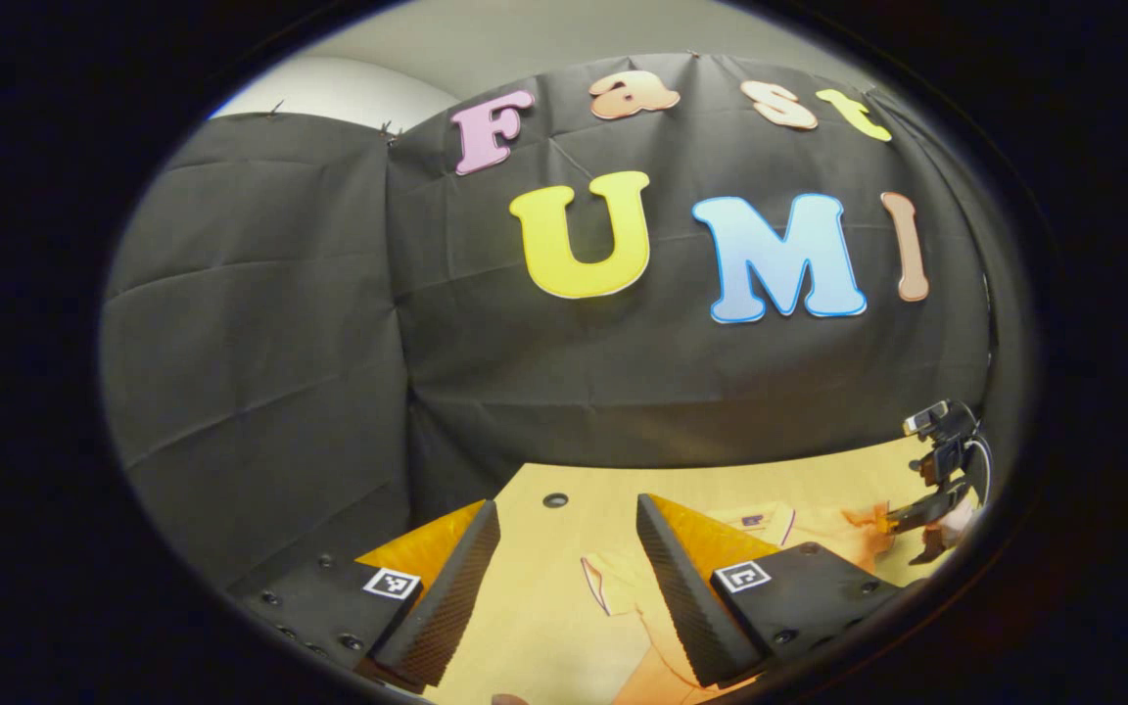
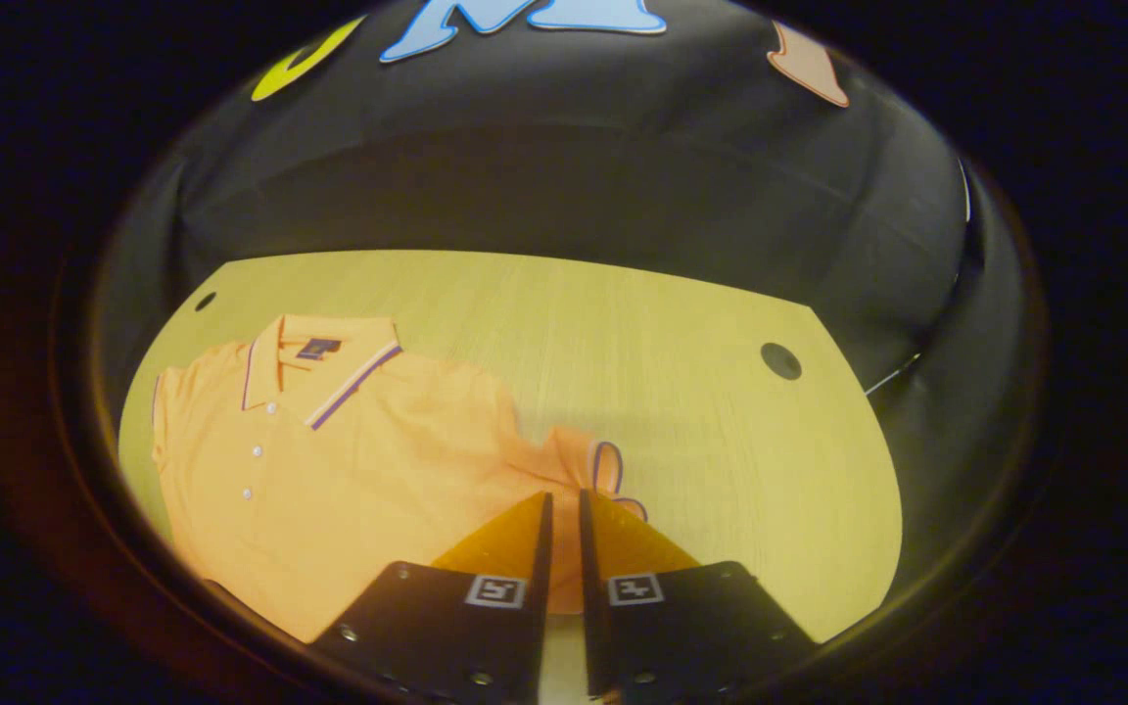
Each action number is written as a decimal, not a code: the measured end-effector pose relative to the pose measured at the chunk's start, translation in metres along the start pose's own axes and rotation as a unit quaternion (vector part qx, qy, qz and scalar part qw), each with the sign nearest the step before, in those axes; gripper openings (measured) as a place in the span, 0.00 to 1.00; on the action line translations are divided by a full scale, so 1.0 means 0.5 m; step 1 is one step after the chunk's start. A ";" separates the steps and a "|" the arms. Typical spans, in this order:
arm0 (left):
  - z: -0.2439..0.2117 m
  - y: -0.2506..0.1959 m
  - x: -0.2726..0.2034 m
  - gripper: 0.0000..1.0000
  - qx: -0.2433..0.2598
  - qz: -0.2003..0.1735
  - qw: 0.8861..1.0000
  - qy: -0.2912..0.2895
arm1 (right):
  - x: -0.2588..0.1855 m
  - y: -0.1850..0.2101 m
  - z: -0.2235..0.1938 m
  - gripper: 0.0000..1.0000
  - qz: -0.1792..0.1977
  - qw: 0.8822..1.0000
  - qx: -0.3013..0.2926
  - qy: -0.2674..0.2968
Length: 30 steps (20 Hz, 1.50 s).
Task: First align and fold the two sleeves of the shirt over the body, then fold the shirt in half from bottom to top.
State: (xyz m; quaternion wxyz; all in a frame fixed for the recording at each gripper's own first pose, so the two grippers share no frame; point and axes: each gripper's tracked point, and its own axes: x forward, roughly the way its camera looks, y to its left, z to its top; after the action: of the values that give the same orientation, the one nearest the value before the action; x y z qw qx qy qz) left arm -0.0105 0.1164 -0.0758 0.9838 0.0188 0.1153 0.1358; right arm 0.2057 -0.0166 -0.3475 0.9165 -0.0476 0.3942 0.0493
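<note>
An orange polo shirt (image 2: 349, 460) lies flat on the light wooden table (image 2: 623, 323), collar with striped trim toward the far wall. In the right gripper view, my right gripper (image 2: 562, 501) is shut on the shirt's right sleeve (image 2: 603, 468), whose trimmed cuff bunches just past the fingertips. The other sleeve (image 2: 167, 392) lies spread at the shirt's left. In the left gripper view, my left gripper (image 1: 567, 509) stands open above the table, with that sleeve (image 1: 613, 583) just beyond its right finger (image 1: 681, 587). The right gripper (image 1: 931, 499) shows far right, holding orange cloth.
The table has round cable holes (image 2: 780, 360) (image 2: 205, 301), one also ahead of my left gripper (image 1: 555, 499). Black cloth walls (image 1: 280, 343) close the booth behind and to the sides. Bare table (image 2: 740, 460) lies right of the shirt.
</note>
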 end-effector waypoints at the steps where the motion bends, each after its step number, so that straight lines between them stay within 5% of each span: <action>1: -0.004 0.004 0.001 0.96 -0.001 0.002 1.000 0.002 | 0.004 -0.011 0.006 0.52 -0.003 1.000 0.006 -0.002; 3: -0.011 0.006 -0.001 0.96 -0.001 0.006 1.000 0.006 | 0.014 -0.025 0.005 0.60 -0.010 1.000 0.017 0.003; 14: -0.021 0.010 -0.005 0.94 0.026 0.021 0.999 0.014 | 0.087 -0.046 0.006 0.60 -0.012 0.997 0.068 0.032; 16: -0.018 0.004 -0.002 0.96 0.028 0.021 0.999 0.012 | 0.098 -0.028 0.012 0.51 0.002 0.998 0.053 0.020; 17: -0.017 0.000 0.000 0.96 0.029 0.021 0.999 0.011 | 0.102 -0.020 0.015 0.29 0.003 0.999 0.044 0.017; 19: -0.017 -0.006 0.002 0.96 0.032 0.018 0.999 0.011 | 0.099 -0.015 0.019 0.08 -0.010 1.000 0.025 0.013; 25: -0.007 -0.025 0.007 0.96 0.035 0.006 0.999 0.004 | 0.075 0.027 0.053 0.08 0.017 0.999 0.044 -0.002; 30: -0.006 -0.040 0.016 0.94 0.032 -0.005 0.999 0.000 | 0.004 0.161 0.098 0.08 0.079 0.996 -0.005 -0.041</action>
State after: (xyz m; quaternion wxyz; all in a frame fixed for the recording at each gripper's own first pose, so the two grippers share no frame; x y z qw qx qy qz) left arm 0.0017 0.0993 -0.0819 0.9834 0.0499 0.1196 0.1268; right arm 0.2319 0.0694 -0.3194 0.9247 -0.0191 0.3588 0.1256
